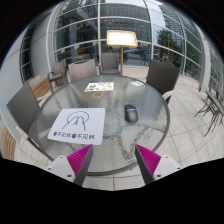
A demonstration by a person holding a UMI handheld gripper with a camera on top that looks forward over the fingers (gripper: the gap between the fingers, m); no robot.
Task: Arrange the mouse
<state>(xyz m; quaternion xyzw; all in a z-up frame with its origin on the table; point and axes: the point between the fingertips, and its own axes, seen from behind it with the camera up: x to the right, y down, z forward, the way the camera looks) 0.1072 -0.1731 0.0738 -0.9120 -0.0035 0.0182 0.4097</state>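
A grey computer mouse lies on the round glass table, right of centre and beyond my fingers. Just left of it lies a white mouse mat with dark printed characters. My gripper hovers at the table's near edge, open, with nothing between its magenta pads. The mouse is well ahead of the right fingertip and rests on the glass, off the mat.
A second white printed sheet lies farther back on the table. Grey chairs stand at the left and another chair at the right. A wooden board stands behind, before a glass building front. Tiled floor shows under the table.
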